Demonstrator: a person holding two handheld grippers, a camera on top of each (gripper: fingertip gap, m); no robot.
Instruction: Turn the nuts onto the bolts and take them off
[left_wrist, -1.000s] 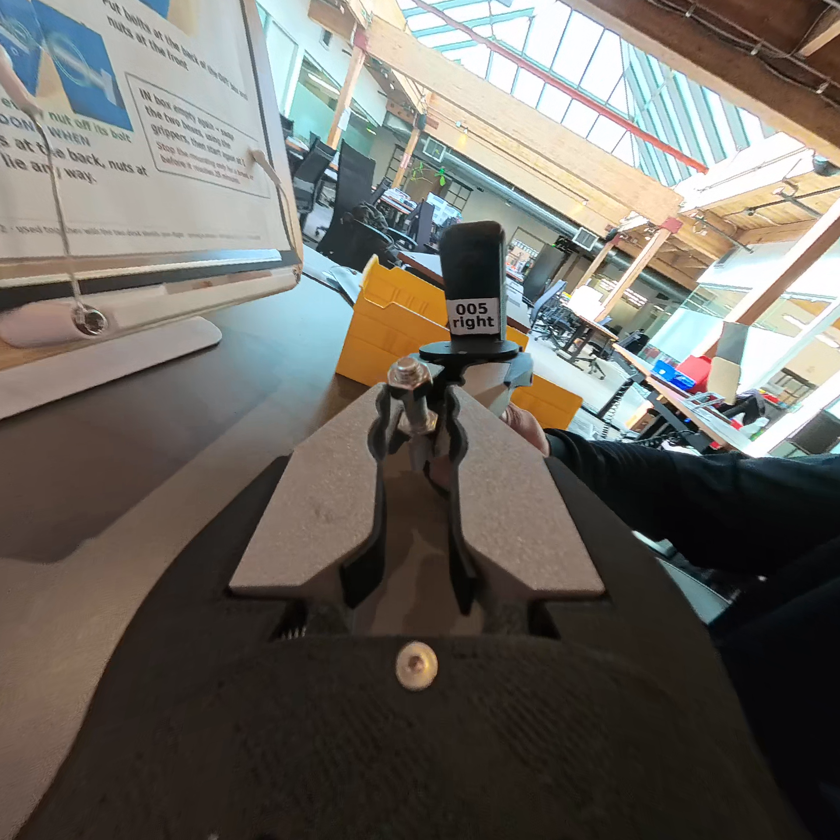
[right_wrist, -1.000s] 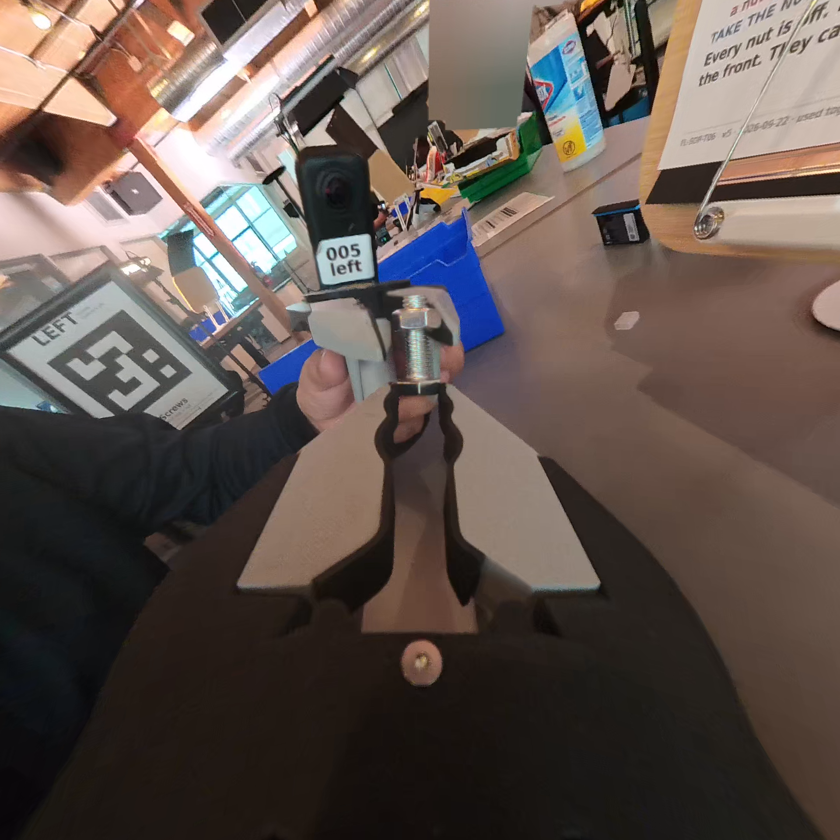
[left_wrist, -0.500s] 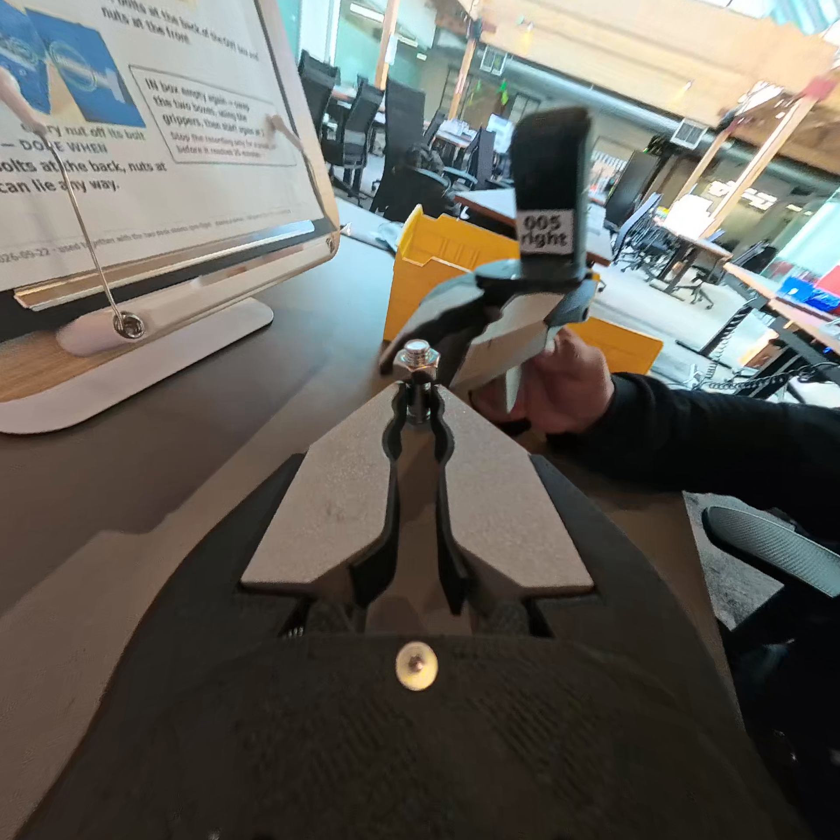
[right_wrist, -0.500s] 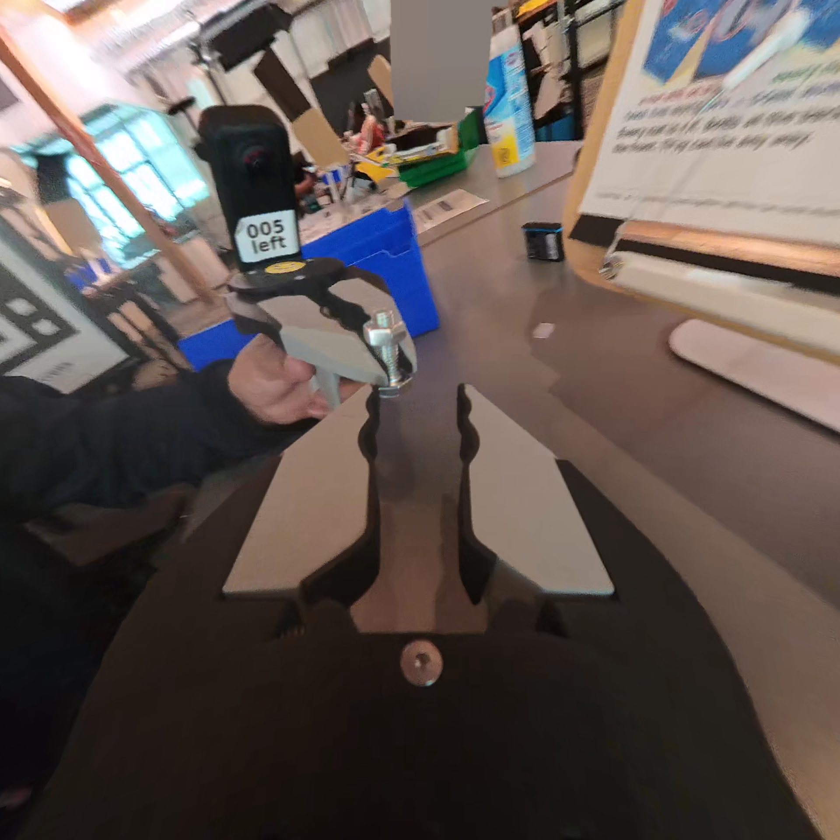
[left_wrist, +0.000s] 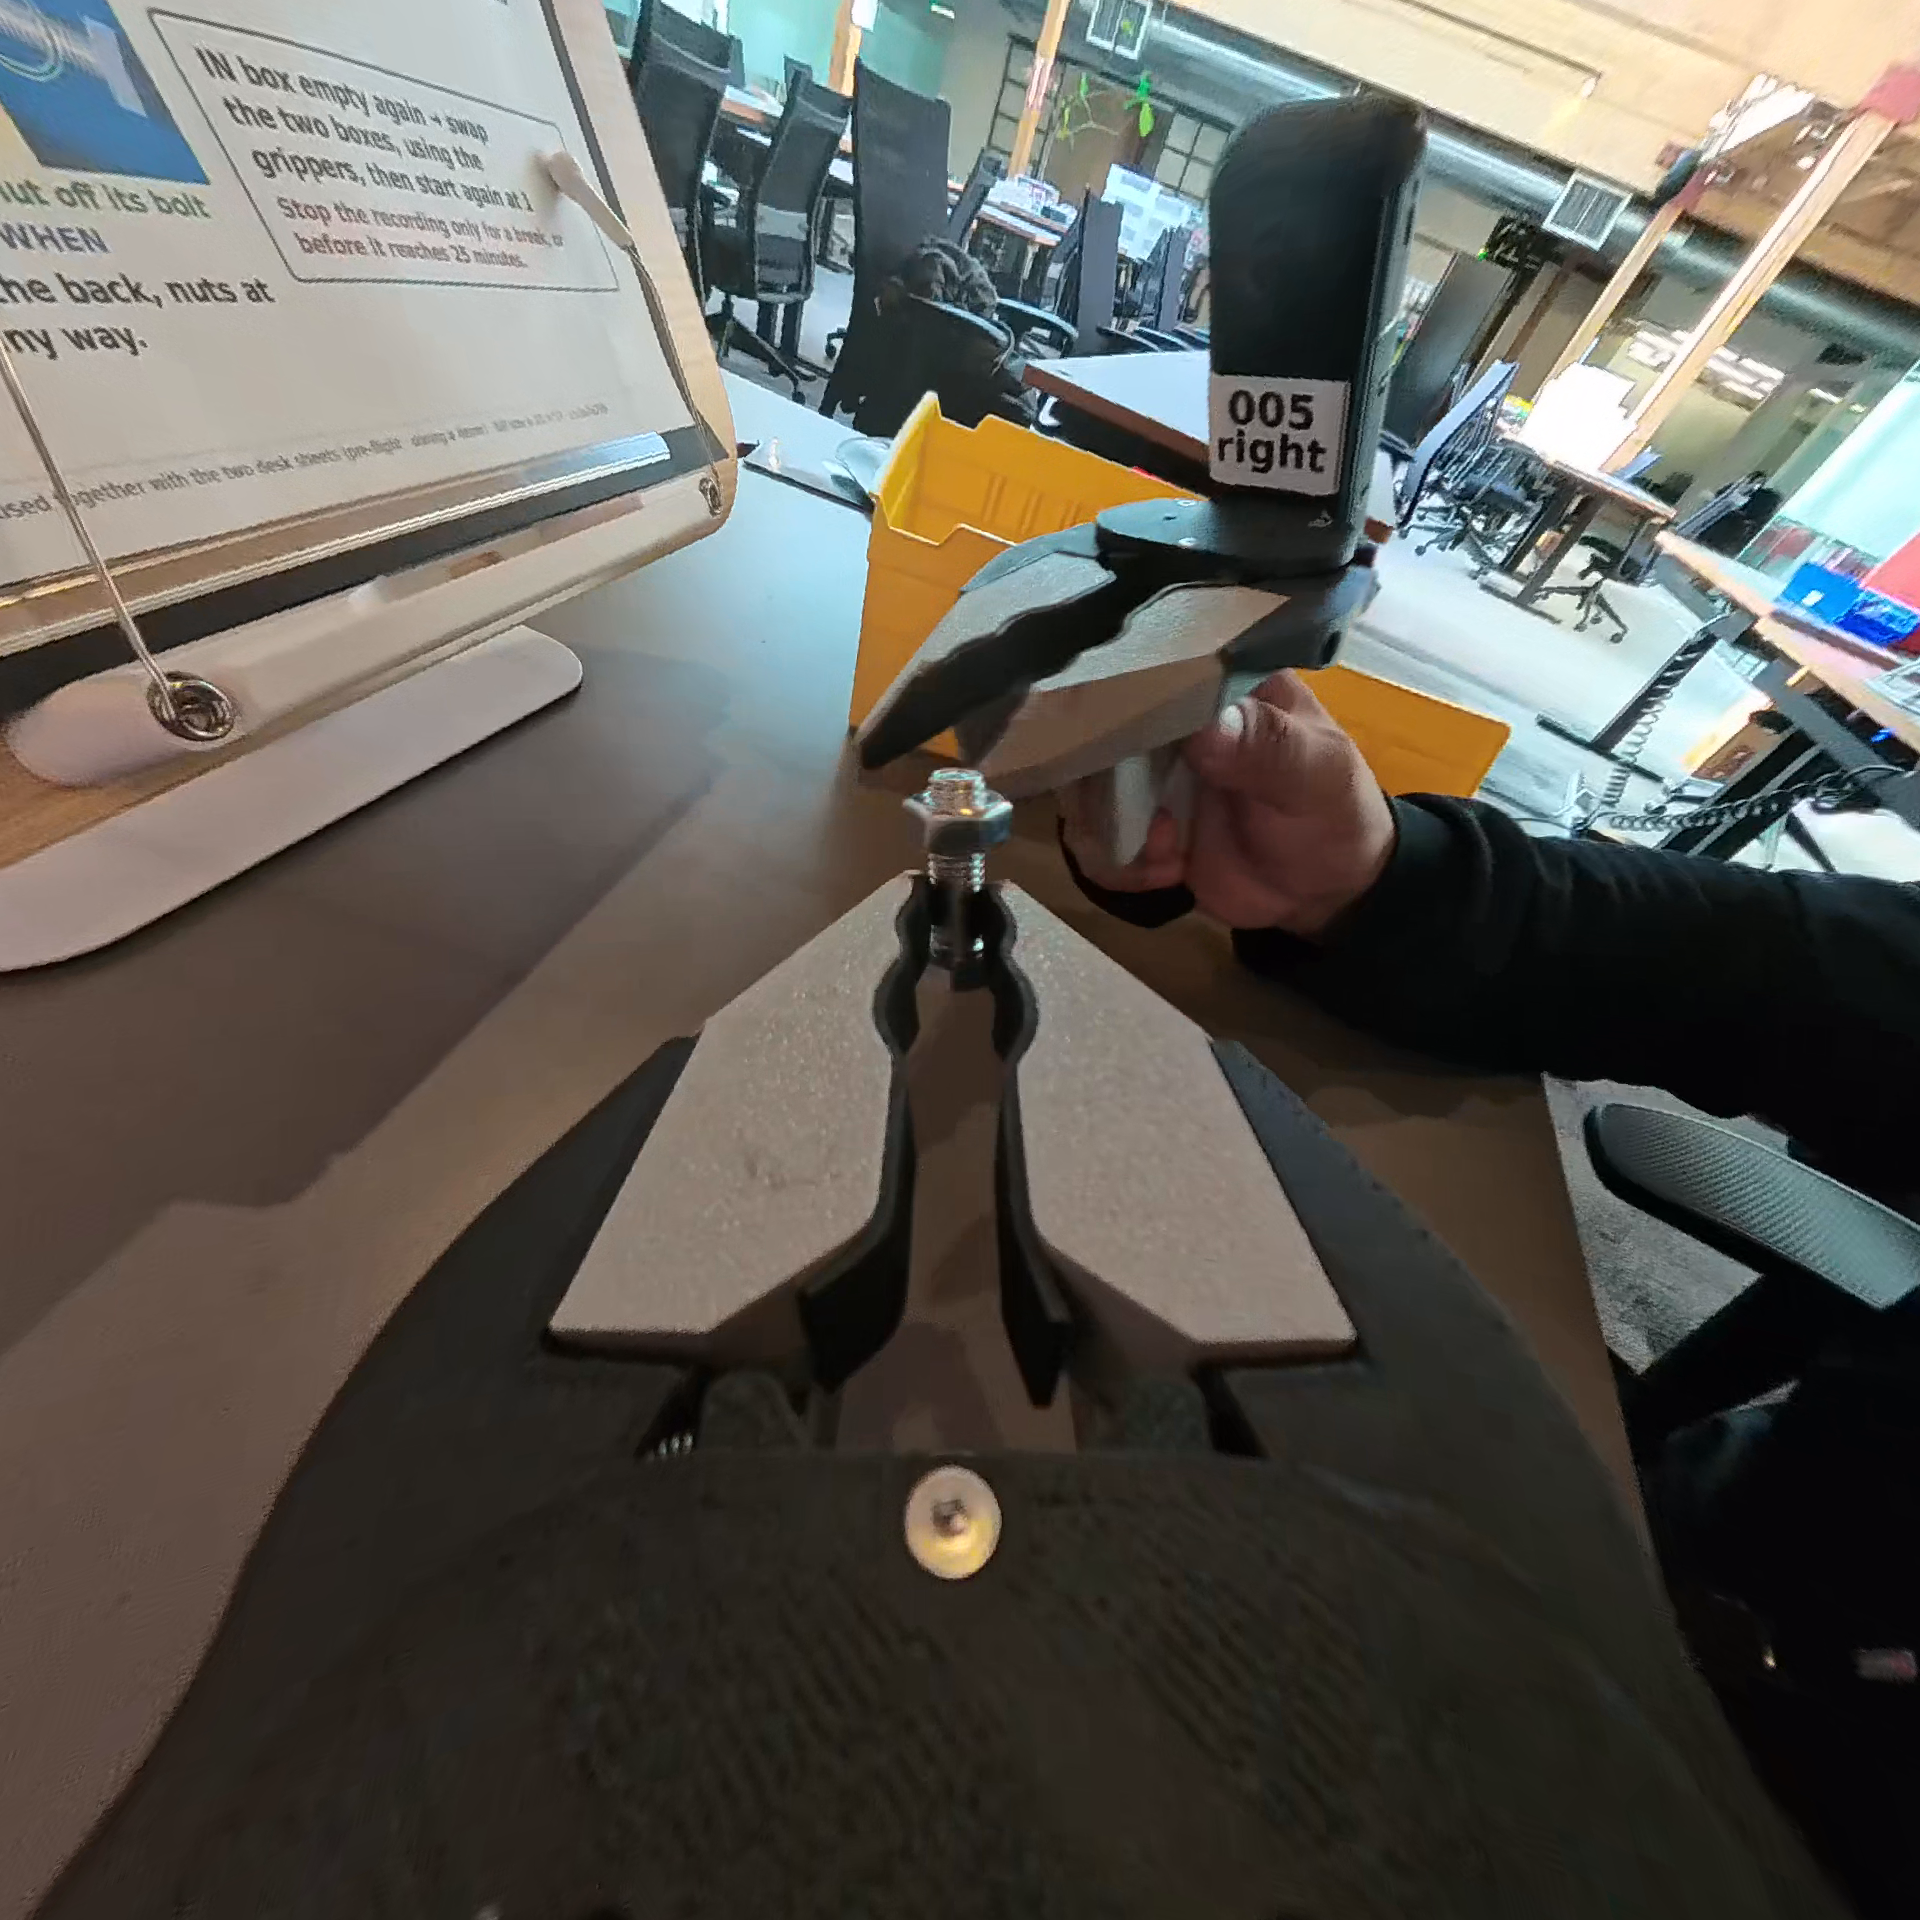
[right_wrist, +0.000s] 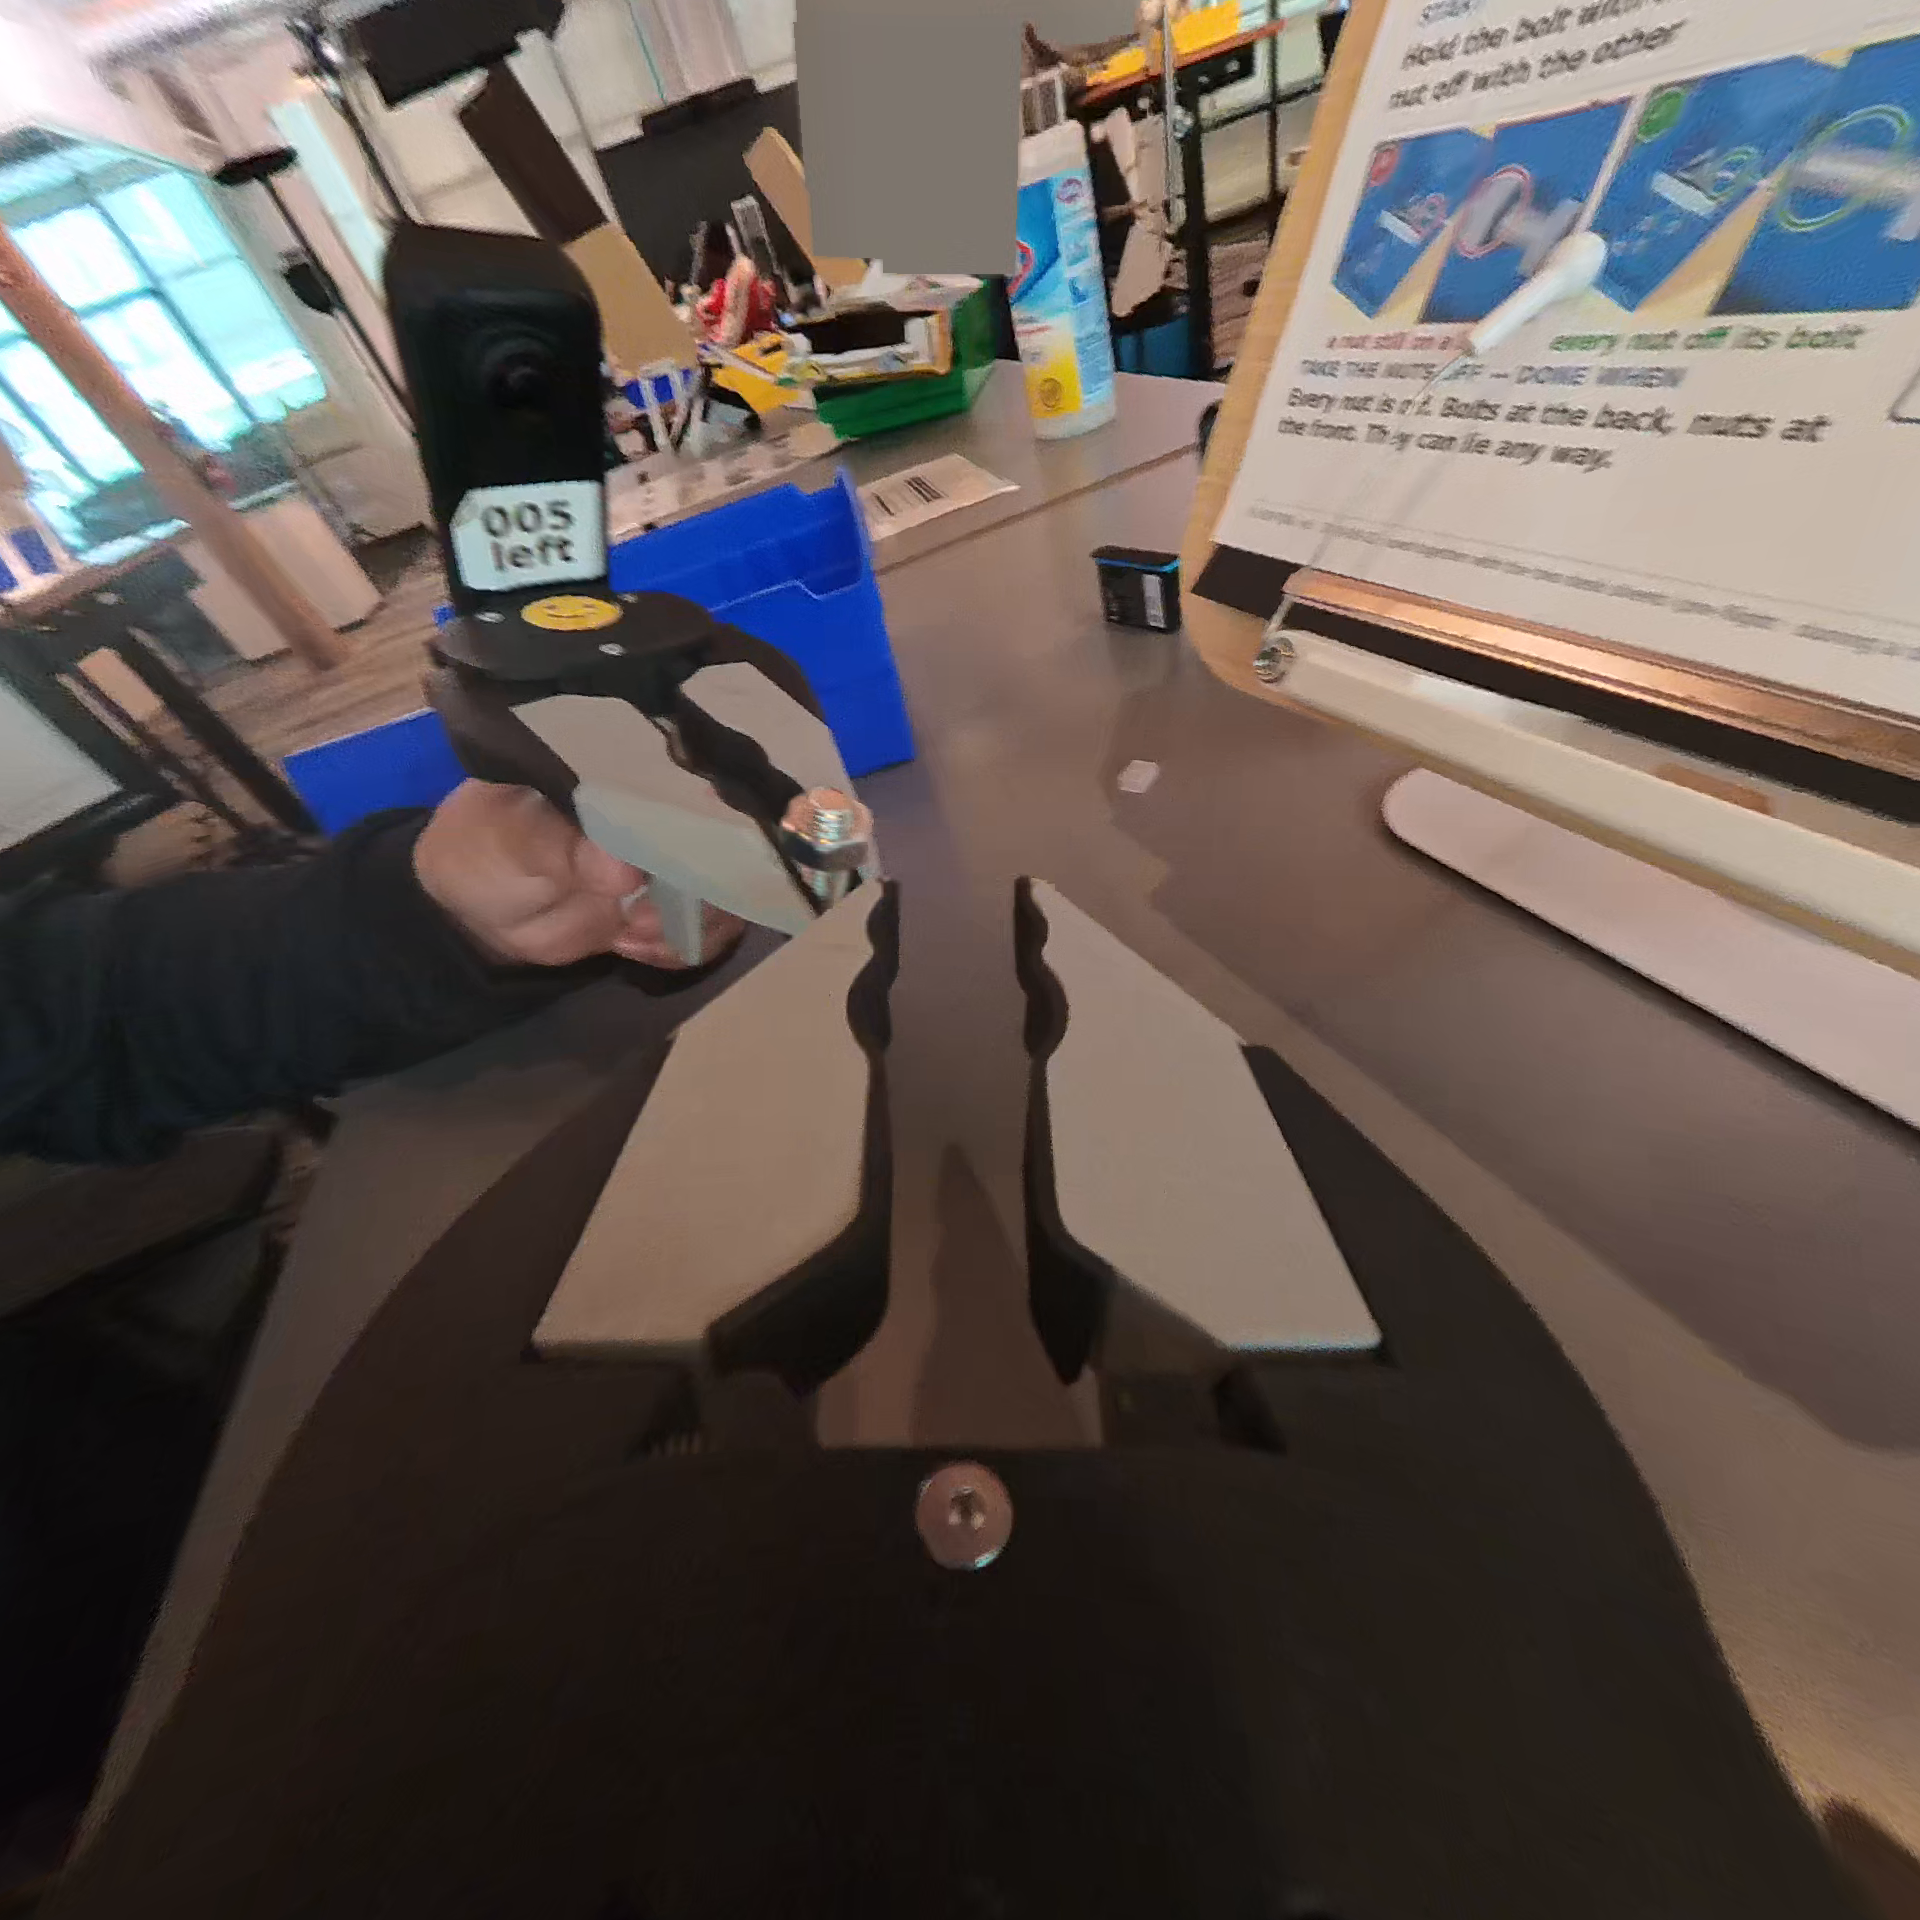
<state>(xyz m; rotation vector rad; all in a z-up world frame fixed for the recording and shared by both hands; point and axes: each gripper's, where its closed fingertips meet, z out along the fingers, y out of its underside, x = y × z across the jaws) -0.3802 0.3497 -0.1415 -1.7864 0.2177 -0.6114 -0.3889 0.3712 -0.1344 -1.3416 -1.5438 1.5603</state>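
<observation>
My left gripper (left_wrist: 957, 914) is shut on a steel bolt (left_wrist: 956, 914) that stands upright between its tips, with a hex nut (left_wrist: 958, 826) threaded near the top end. My right gripper (right_wrist: 954, 899) is open and empty. In the left wrist view the right gripper (left_wrist: 914, 717) hovers just behind and above the nut, apart from it. In the right wrist view the left gripper (right_wrist: 831, 878) holds the bolt with the nut (right_wrist: 826, 826) just left of my right gripper's left fingertip.
A yellow bin (left_wrist: 997, 540) stands behind the right gripper. A blue bin (right_wrist: 769, 613) stands behind the left gripper. An instruction sheet on a white stand (left_wrist: 291, 665) is on the dark desk (left_wrist: 364, 987). A small black box (right_wrist: 1138, 587) and a wipes canister (right_wrist: 1060, 312) sit farther back. Only a small space, under 4 cm, lies between the two pairs of fingers.
My right gripper let go of the bolt, opened, and pulled back up and away from it. My left gripper tilted down, still holding the bolt with the nut on it.
</observation>
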